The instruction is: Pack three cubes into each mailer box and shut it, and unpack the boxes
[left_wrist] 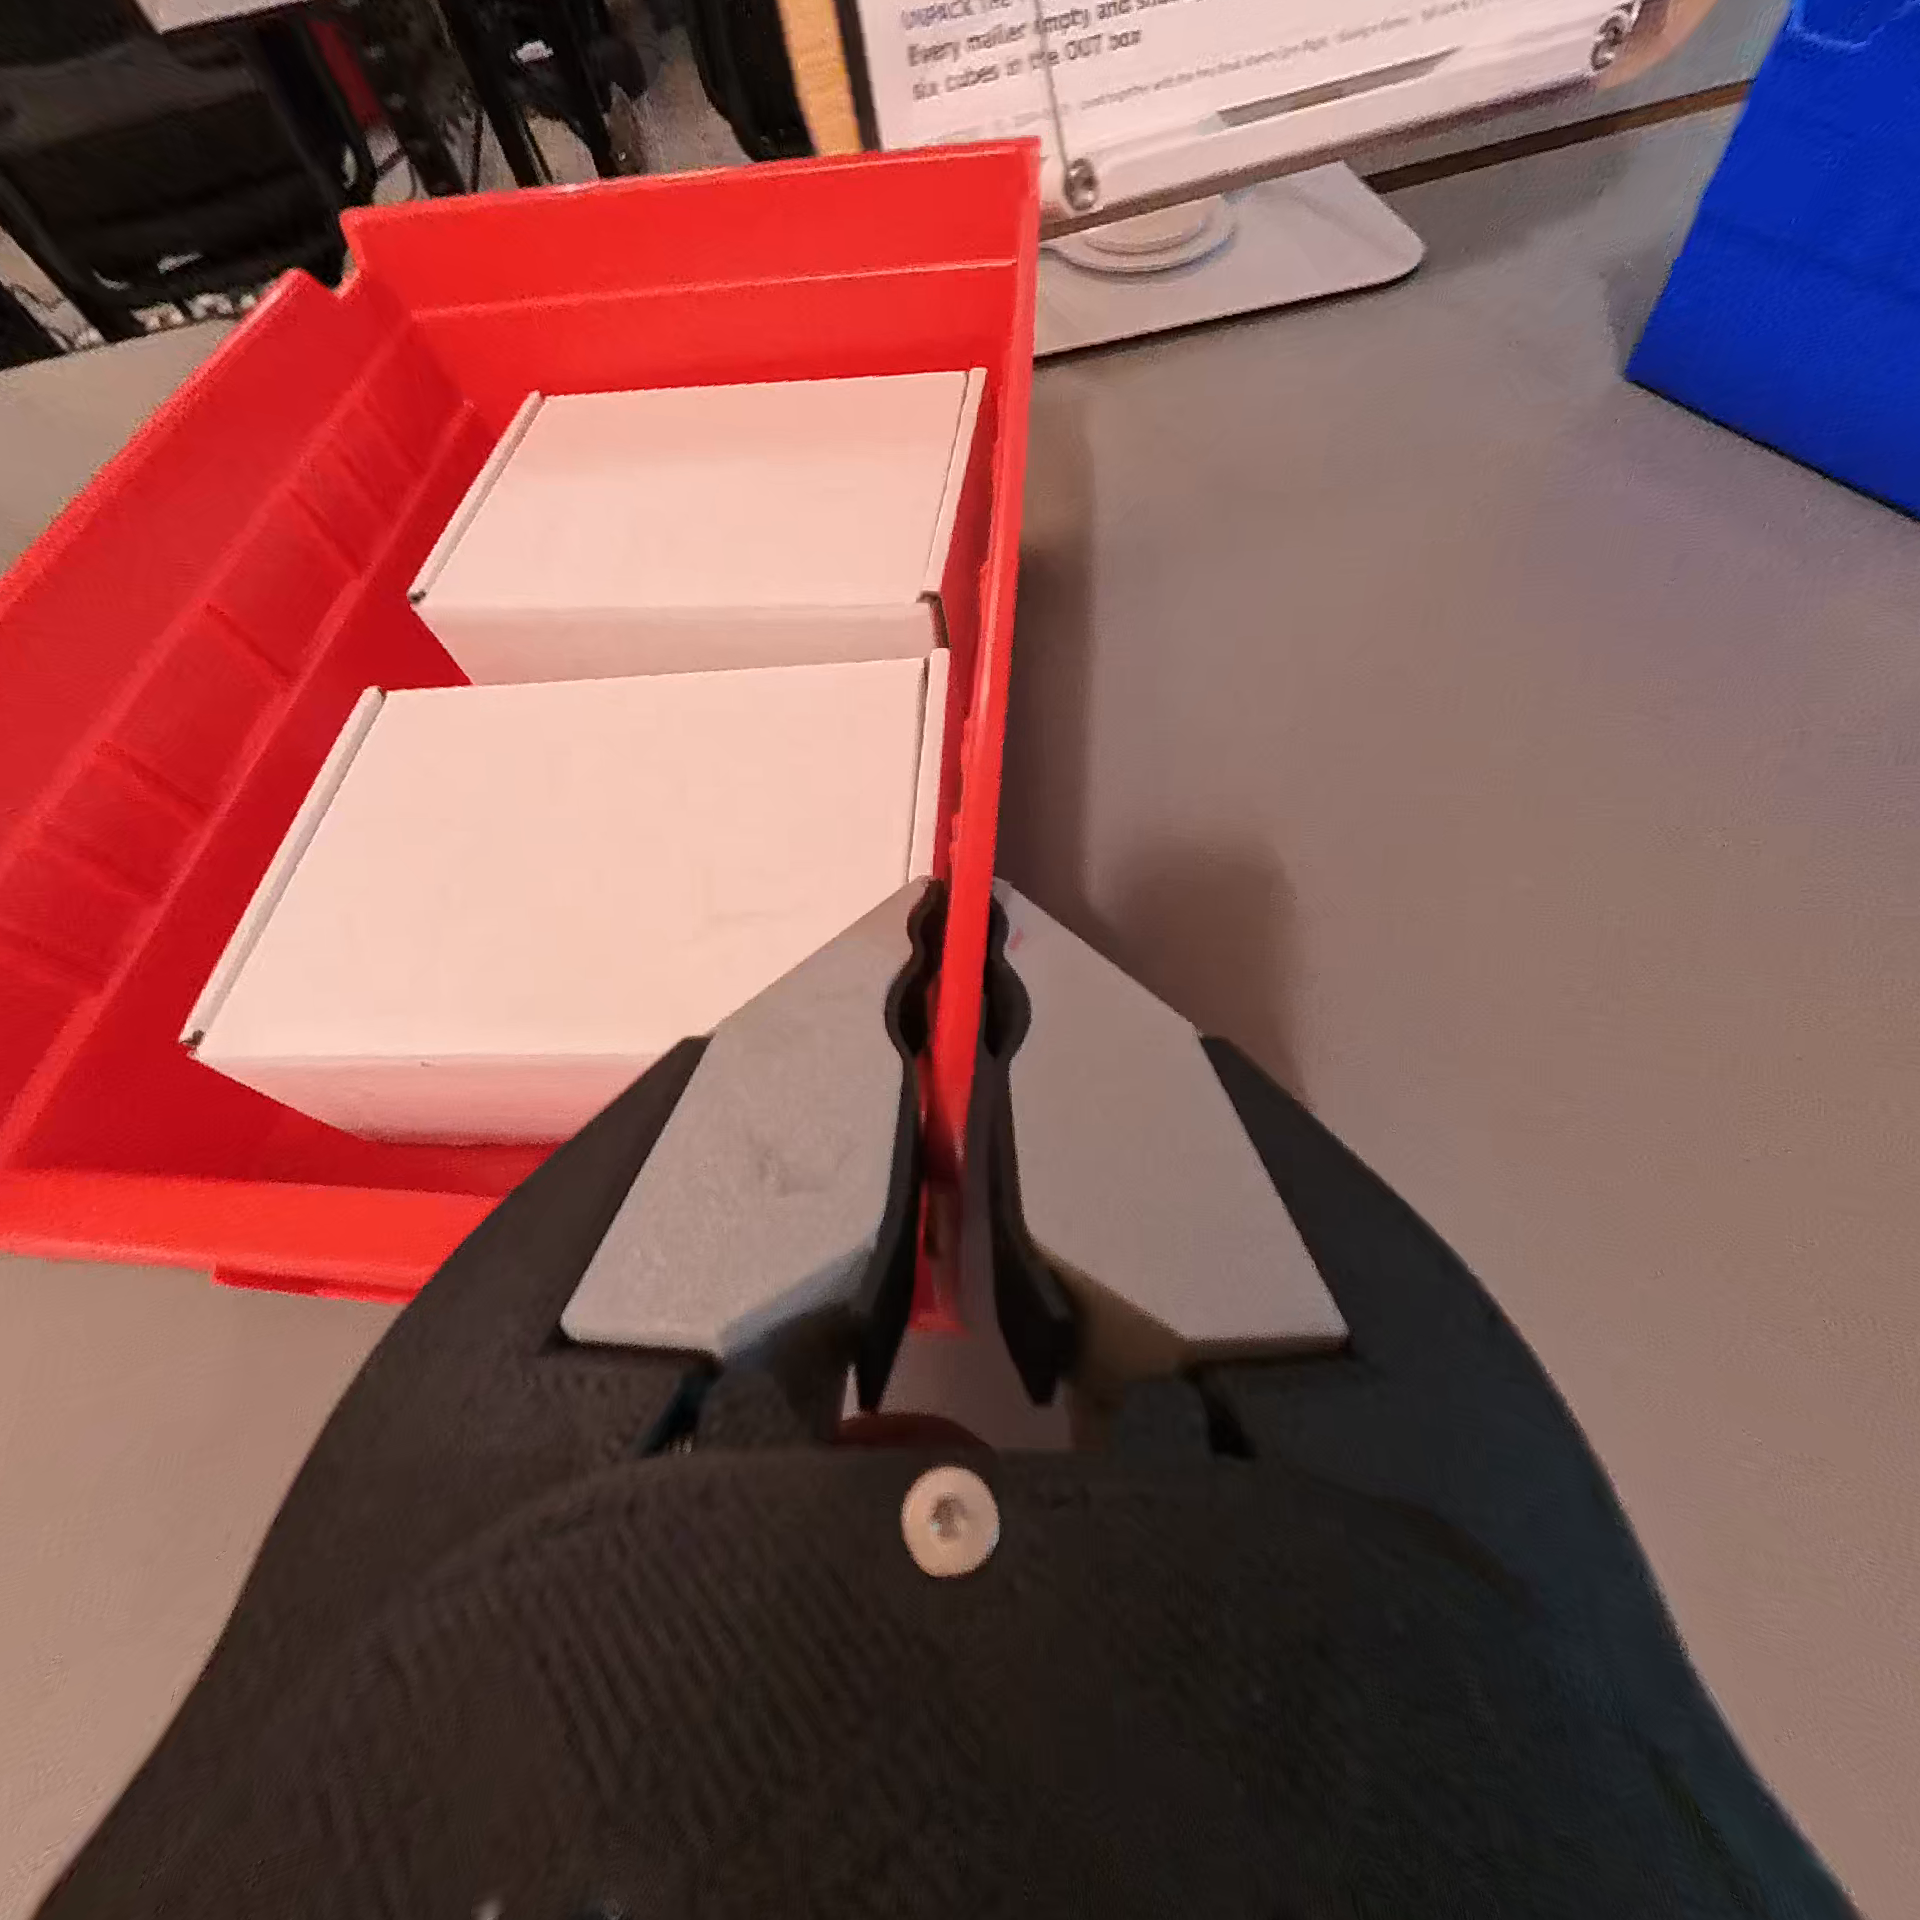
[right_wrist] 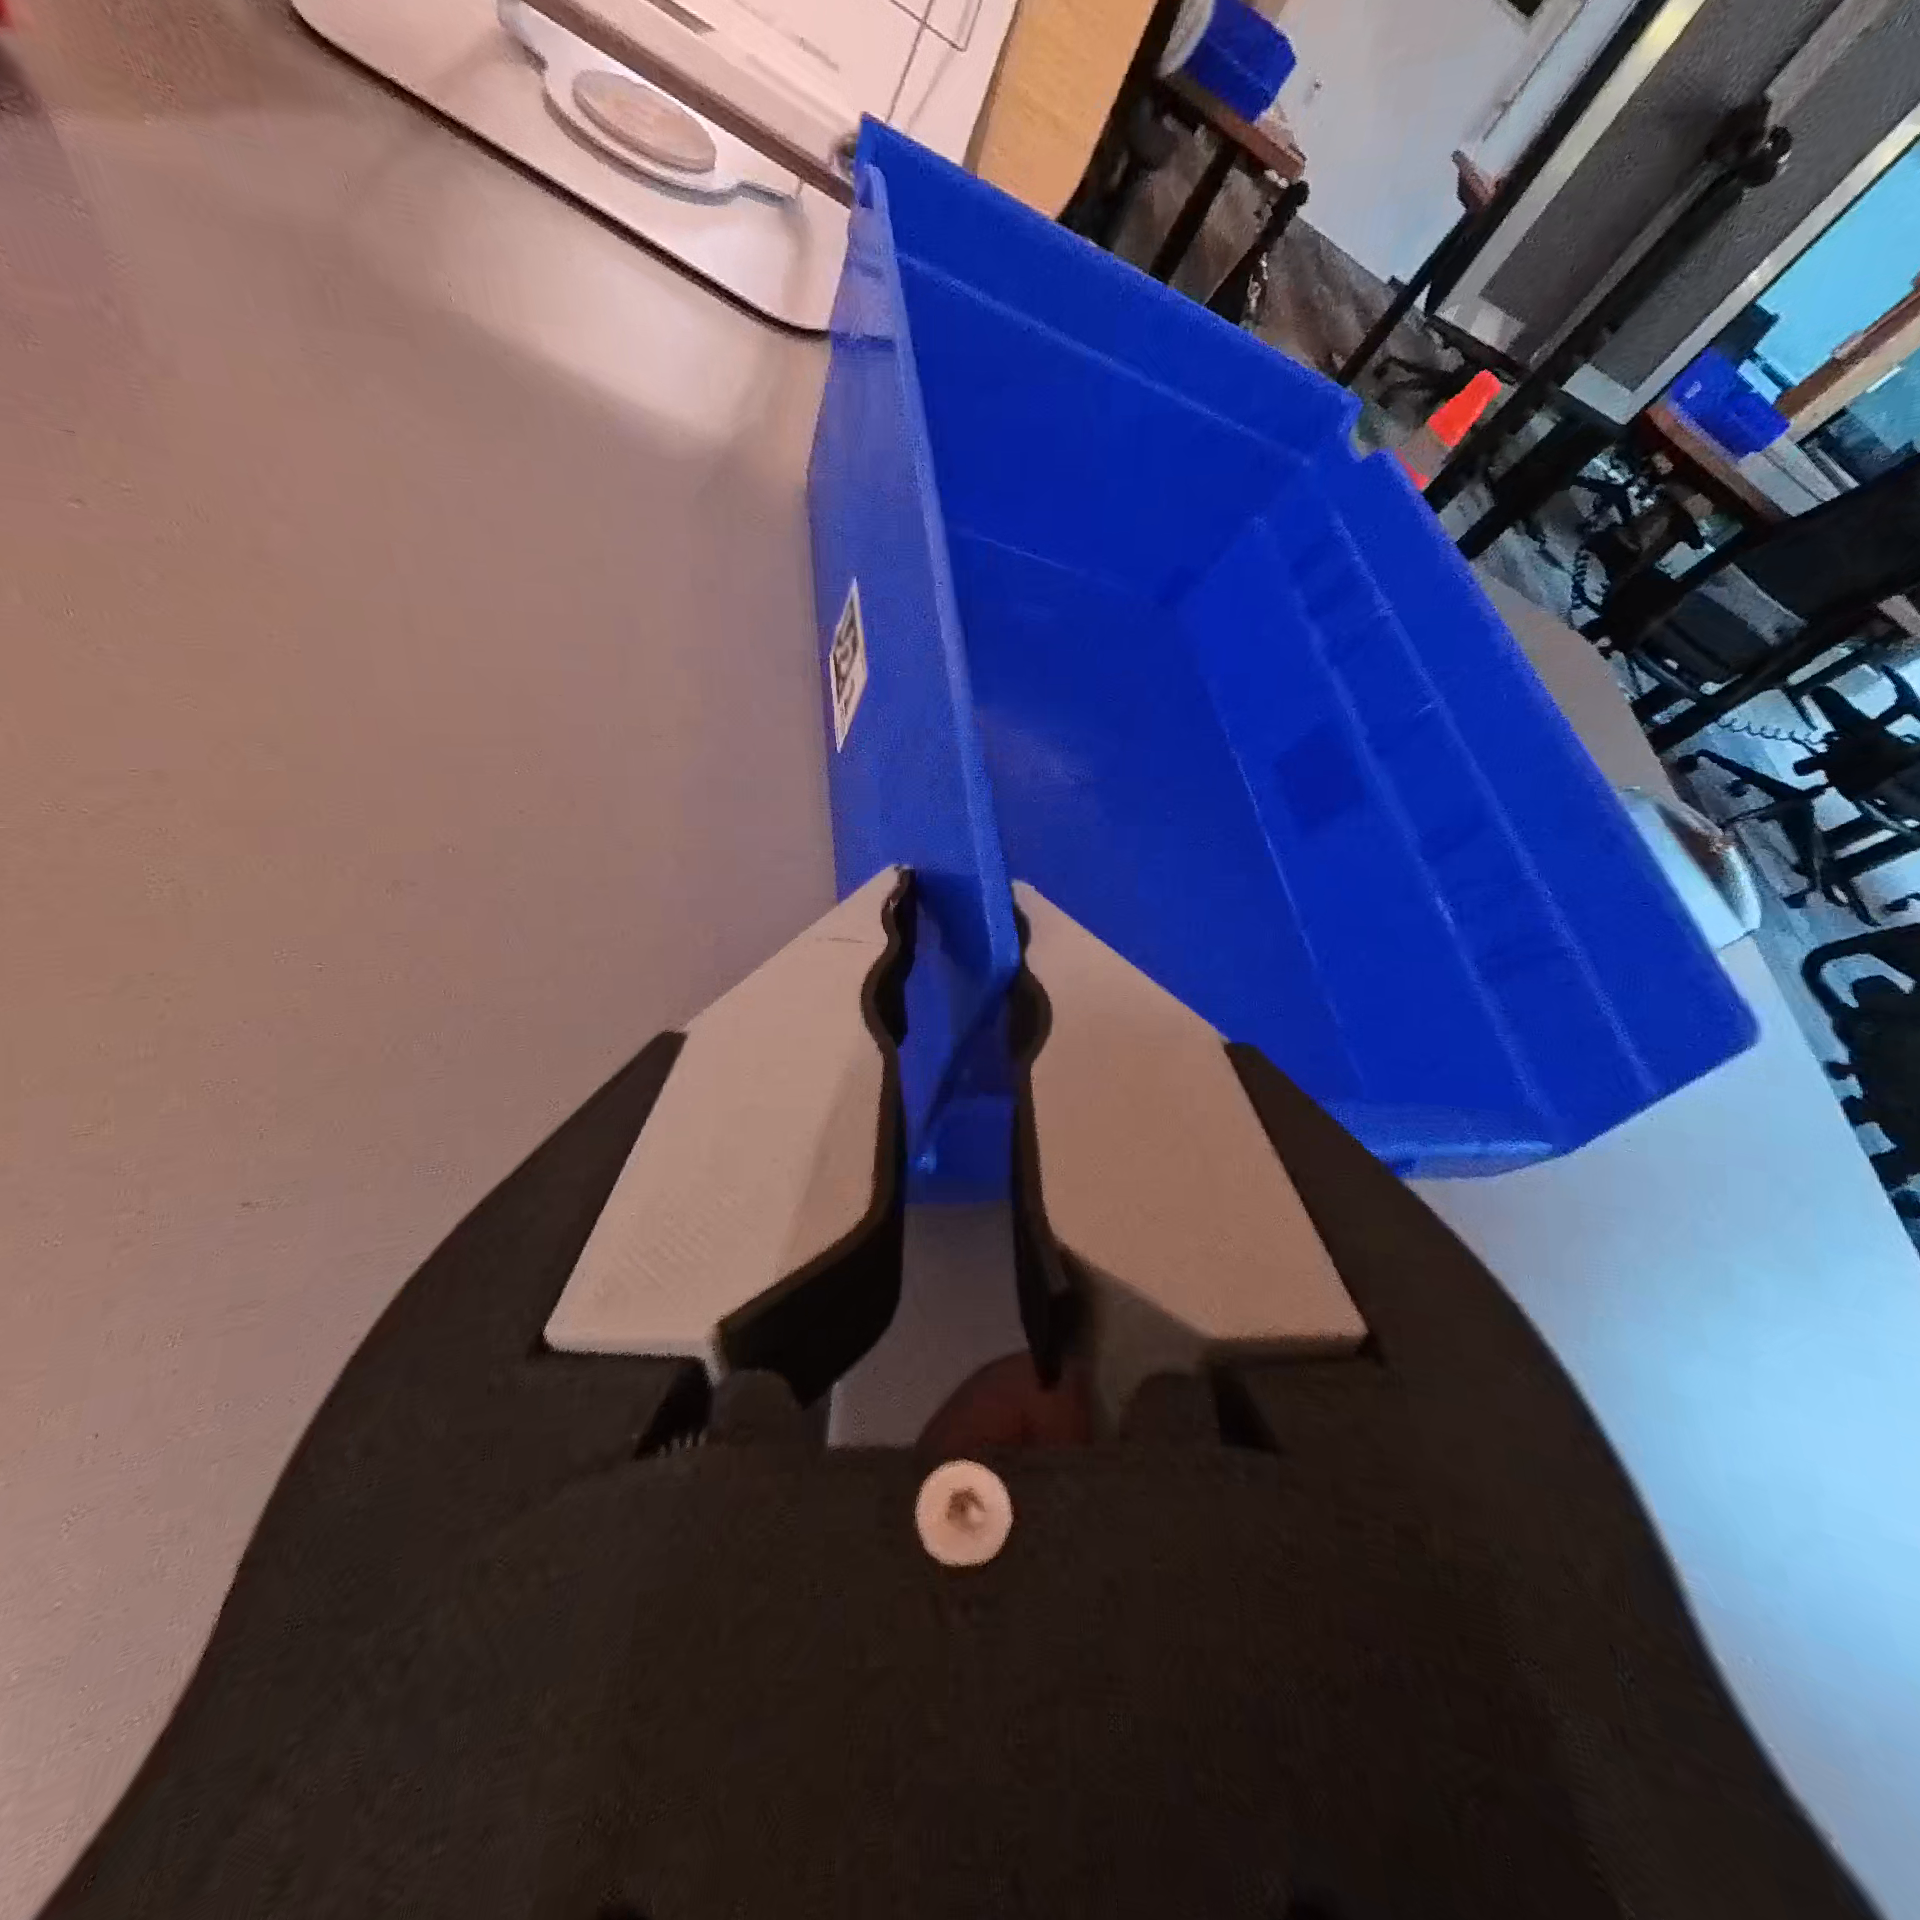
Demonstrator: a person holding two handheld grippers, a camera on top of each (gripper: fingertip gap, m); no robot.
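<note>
Two grippers: each clamped on a bin wall, one per wrist view.
Left gripper [left_wrist: 961,904]: jaws pinched on the right side wall of the red bin [left_wrist: 665,239], one finger inside, one outside.
Right gripper [right_wrist: 956,899]: jaws pinched on the left side wall of the blue bin [right_wrist: 1091,416], which bore a small label outside.
Mailer boxes: two white ones, shut, lay in the red bin; the near box [left_wrist: 582,883] sat just in front of the far box [left_wrist: 707,509], both against the gripped wall.
Blue bin interior: nothing showed inside it.
Worktop [left_wrist: 1455,779]: plain grey, matte, carrying both bins well apart.
Farther back: a white stand [left_wrist: 1226,249] held a printed sheet between the bins.
Room: beyond the worktop edge stood dark chairs and frames, other tables with small blue bins [right_wrist: 1725,405], and an orange cone [right_wrist: 1455,416].
</note>
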